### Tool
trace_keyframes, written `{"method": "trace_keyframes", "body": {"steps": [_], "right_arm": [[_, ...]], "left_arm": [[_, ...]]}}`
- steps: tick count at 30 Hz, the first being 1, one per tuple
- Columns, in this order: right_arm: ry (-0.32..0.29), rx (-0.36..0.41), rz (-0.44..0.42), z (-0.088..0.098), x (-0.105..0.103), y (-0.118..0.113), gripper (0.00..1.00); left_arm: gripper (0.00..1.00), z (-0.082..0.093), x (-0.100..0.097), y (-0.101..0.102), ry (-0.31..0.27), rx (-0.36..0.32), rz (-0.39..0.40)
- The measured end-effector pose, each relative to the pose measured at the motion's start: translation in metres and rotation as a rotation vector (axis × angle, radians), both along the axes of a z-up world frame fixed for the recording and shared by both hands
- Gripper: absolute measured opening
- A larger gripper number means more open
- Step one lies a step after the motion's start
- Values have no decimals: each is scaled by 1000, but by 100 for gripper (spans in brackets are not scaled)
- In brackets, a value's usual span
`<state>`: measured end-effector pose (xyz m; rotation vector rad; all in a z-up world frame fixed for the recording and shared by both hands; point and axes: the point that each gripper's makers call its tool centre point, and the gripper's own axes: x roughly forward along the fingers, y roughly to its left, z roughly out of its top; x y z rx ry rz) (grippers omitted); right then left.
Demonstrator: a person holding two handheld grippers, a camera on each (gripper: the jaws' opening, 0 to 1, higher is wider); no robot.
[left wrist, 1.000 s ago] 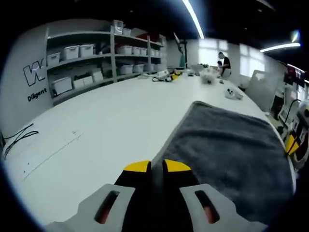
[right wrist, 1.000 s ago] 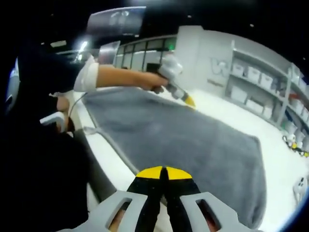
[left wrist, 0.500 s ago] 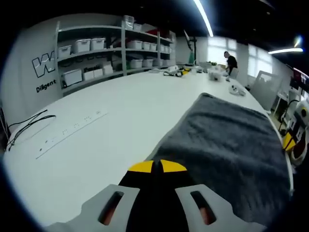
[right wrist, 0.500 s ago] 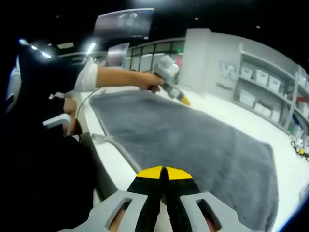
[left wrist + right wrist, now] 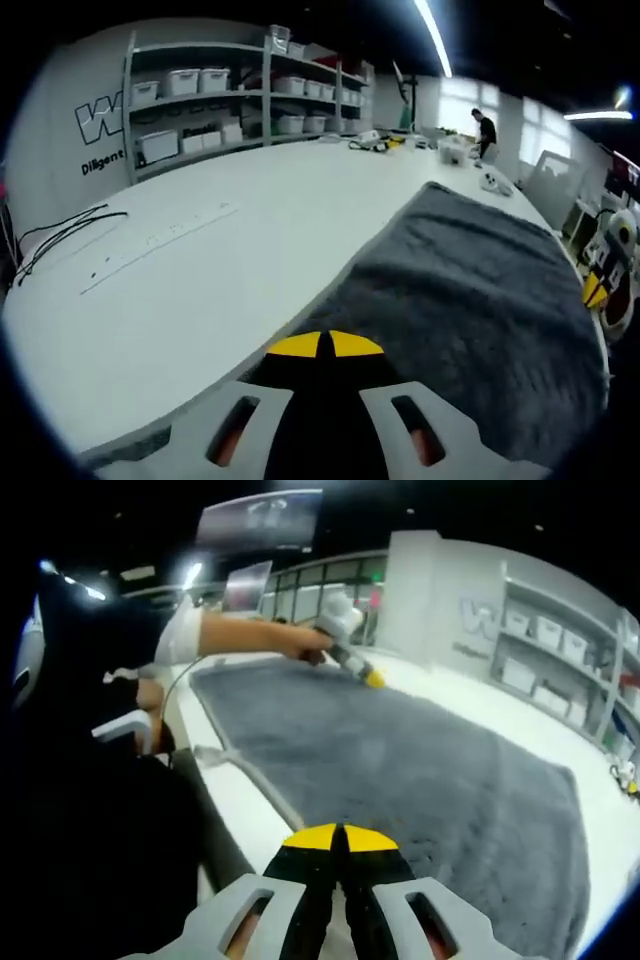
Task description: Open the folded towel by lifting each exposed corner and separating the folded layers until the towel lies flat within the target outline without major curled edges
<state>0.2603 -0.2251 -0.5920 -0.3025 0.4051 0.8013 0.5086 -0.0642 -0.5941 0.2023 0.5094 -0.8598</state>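
Note:
A dark grey towel [image 5: 470, 300] lies spread out on the white table [image 5: 200, 280]. It looks mostly flat, and its far corner shows in the left gripper view. My left gripper [image 5: 325, 345] is shut, with the towel's edge running in under its yellow tips. In the right gripper view the towel [image 5: 420, 770] stretches away from me. My right gripper [image 5: 340, 837] is shut at its near edge, where the pale hem [image 5: 250, 780] rises toward the tips. A hand holds the left gripper [image 5: 370, 678] low at the towel's far edge.
Shelves with white bins [image 5: 200, 90] line the wall beyond the table. A black cable [image 5: 60, 235] lies at the table's left end, and small items [image 5: 450, 150] sit at its far end. A distant person [image 5: 485, 128] stands there. The operator's dark body [image 5: 90, 810] is close at the table edge.
My left gripper's tips had a small gap with towel between them and are now shut. It has sunk lower toward the table. The right gripper has stayed shut.

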Motion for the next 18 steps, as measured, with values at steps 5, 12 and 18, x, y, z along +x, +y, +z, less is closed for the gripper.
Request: {"method": "trace_keyframes", "body": {"steps": [5, 12, 18], "right_arm": [[11, 8, 2, 1, -3, -1, 0], [21, 13, 4, 1, -8, -1, 0], [28, 2, 4, 2, -9, -1, 0]], "left_arm": [[1, 1, 5, 0, -40, 55, -16], [1, 2, 14, 9, -15, 54, 16], [1, 2, 16, 16, -8, 36, 29]]}}
